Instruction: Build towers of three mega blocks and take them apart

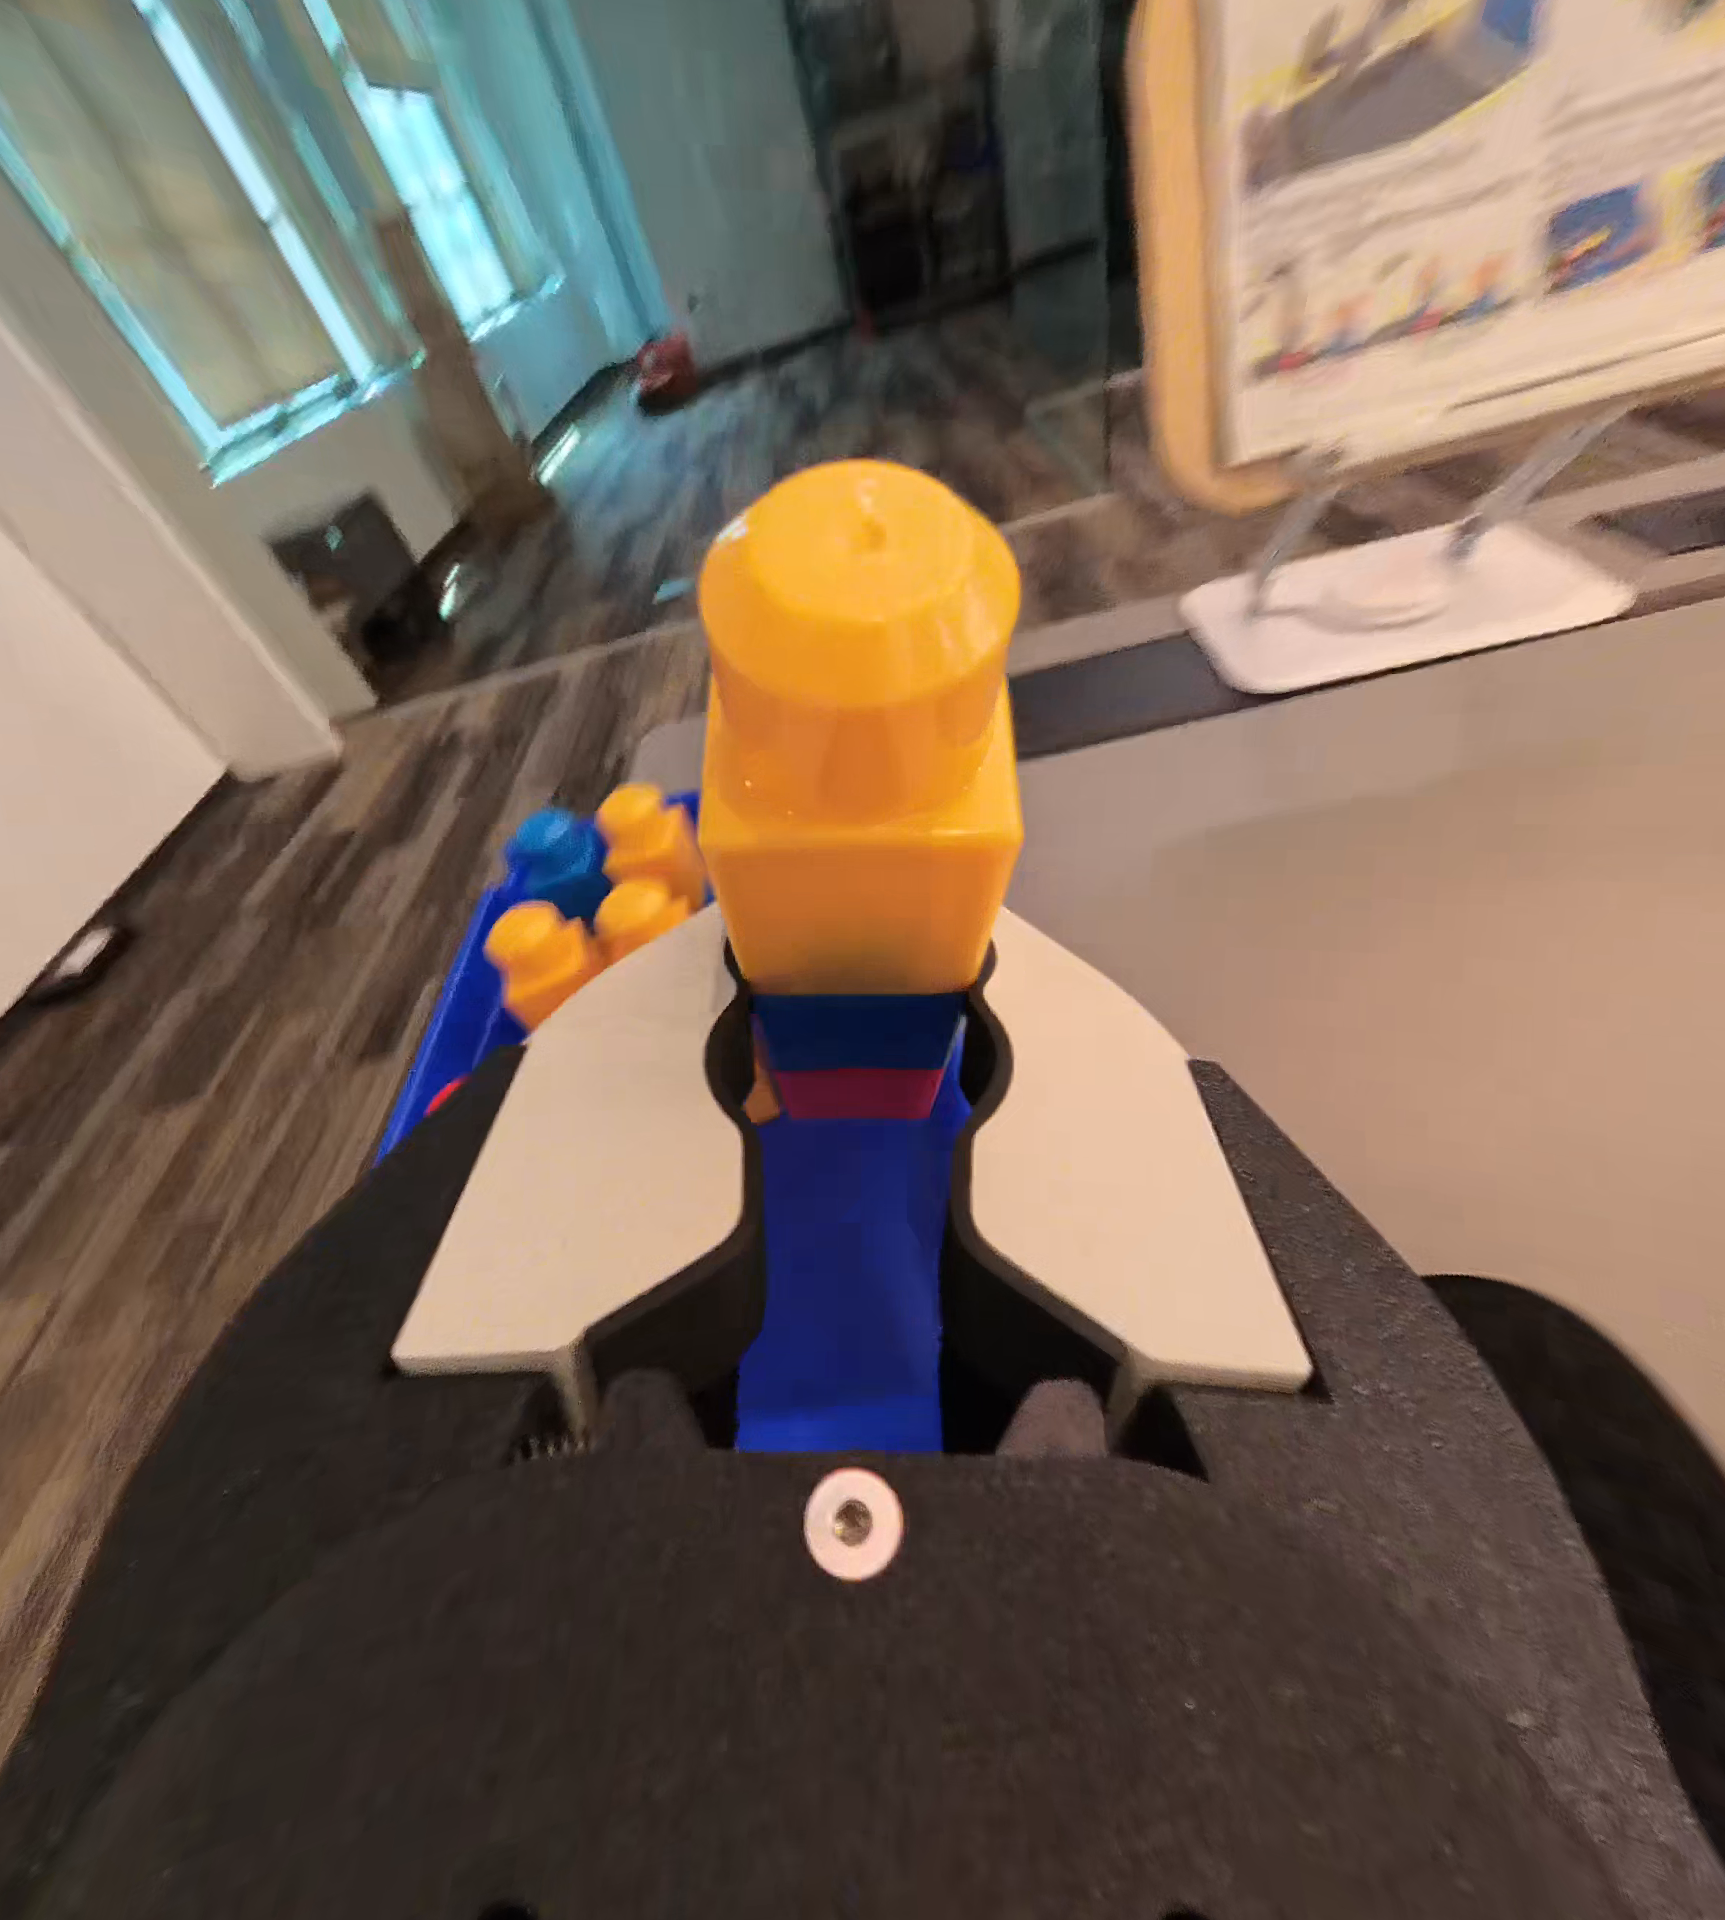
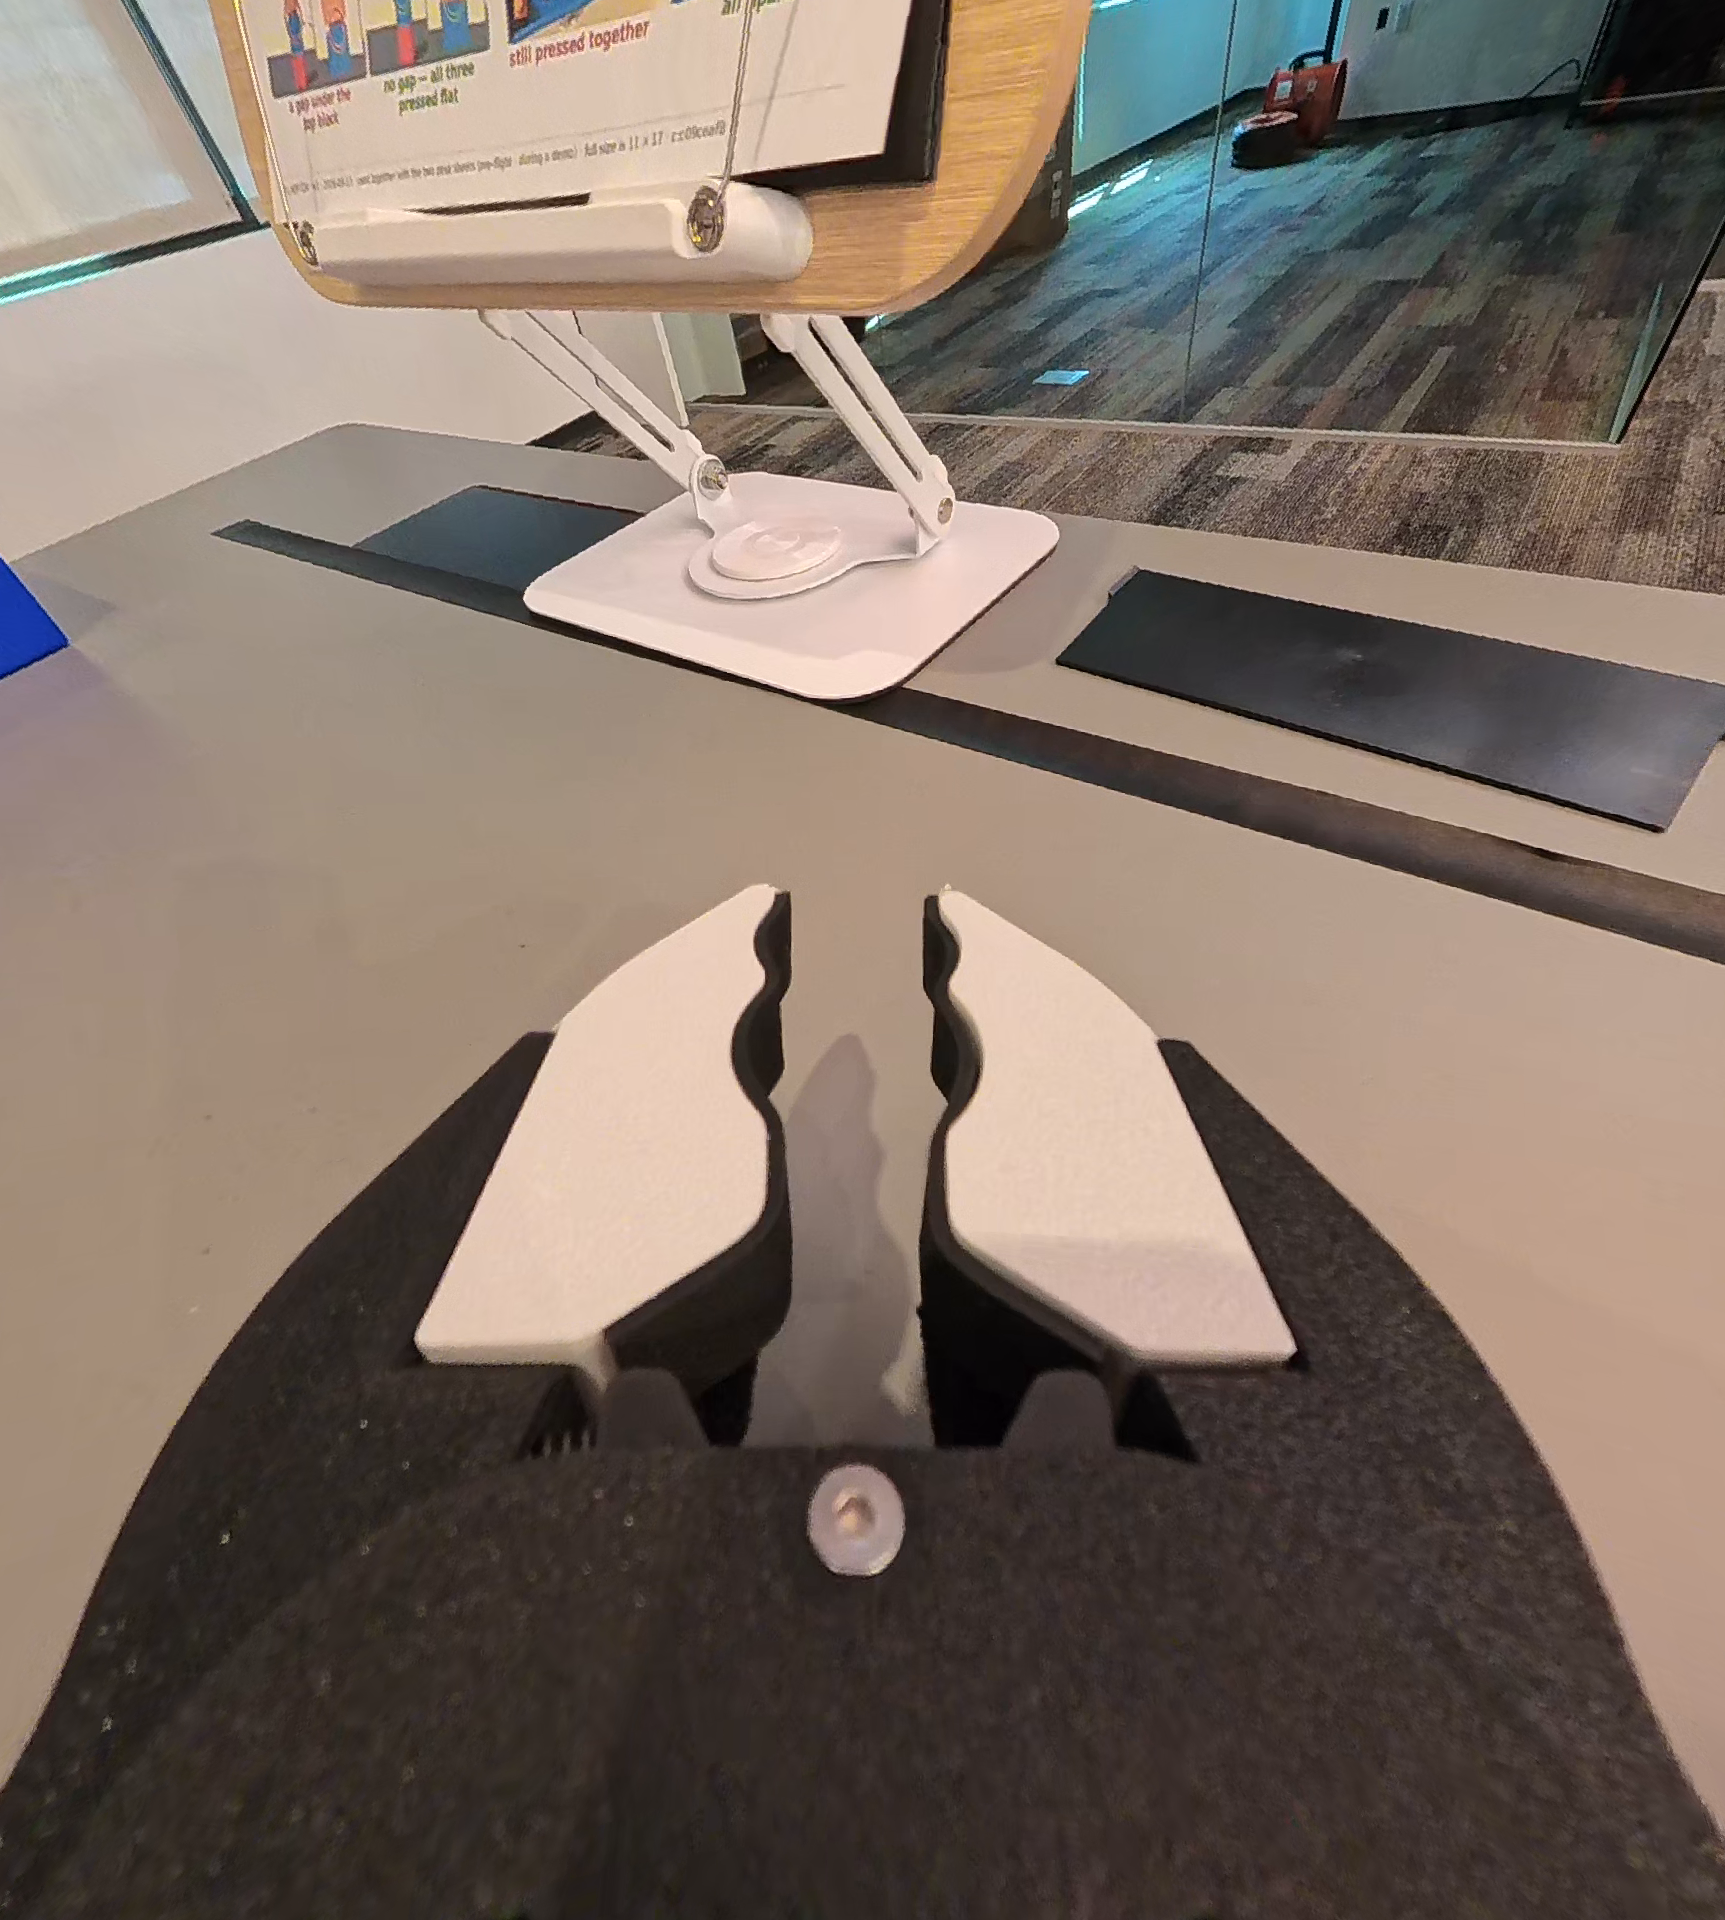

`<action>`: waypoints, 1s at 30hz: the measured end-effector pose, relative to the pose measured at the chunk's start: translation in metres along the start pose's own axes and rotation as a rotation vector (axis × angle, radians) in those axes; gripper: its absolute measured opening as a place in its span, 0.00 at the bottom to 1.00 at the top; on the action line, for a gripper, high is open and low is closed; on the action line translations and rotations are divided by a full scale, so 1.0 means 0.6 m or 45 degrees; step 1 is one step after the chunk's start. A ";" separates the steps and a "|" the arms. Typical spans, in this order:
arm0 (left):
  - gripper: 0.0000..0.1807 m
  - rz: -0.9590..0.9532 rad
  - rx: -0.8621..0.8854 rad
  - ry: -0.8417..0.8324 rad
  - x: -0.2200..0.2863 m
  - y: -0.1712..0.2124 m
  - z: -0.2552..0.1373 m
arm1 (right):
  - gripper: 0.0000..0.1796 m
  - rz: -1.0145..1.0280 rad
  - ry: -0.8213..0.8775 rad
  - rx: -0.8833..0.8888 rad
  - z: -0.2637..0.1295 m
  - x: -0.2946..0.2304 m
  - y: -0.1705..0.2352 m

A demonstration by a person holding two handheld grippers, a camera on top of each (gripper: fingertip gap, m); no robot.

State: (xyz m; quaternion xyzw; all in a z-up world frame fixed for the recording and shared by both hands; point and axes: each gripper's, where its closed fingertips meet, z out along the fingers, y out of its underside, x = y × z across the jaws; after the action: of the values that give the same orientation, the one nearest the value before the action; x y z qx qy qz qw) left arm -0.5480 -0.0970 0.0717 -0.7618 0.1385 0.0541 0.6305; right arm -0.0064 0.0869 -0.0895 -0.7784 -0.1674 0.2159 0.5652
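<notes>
jaws of the left gripper (image 1: 856, 977) are clamped on a stacked orange, blue and red plastic block tower (image 1: 856, 790), held above a blue bin (image 1: 837, 1299); right gripper (image 2: 858, 914) jaws are parted, empty, over the grey table (image 2: 318, 831).

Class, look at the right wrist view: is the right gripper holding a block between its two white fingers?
No: the right gripper is empty, with only the bare grey tabletop showing through the gap between its white fingers.

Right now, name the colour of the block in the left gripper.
Orange-yellow block, clamped in the left gripper; left wrist view shows it best.
</notes>
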 end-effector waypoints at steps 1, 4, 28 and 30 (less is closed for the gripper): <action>0.20 0.015 0.044 0.073 0.033 -0.025 -0.008 | 0.13 -0.011 -0.005 -0.004 0.001 -0.002 0.000; 0.20 0.021 0.159 0.362 0.153 -0.089 -0.012 | 0.13 -0.063 -0.036 -0.002 0.002 -0.017 -0.009; 0.20 0.064 0.272 1.684 0.733 -0.148 0.199 | 0.34 -0.137 -1.012 0.271 -0.121 -0.234 -0.107; 0.20 0.030 0.283 1.717 0.738 -0.140 0.198 | 0.35 -0.148 -1.016 0.260 -0.120 -0.235 -0.105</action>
State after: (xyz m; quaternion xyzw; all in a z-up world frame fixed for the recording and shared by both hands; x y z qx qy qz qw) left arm -0.0900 -0.0301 0.0137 -0.5581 0.5142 -0.4399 0.4802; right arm -0.0897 -0.0235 0.0104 -0.5628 -0.3946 0.4838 0.5417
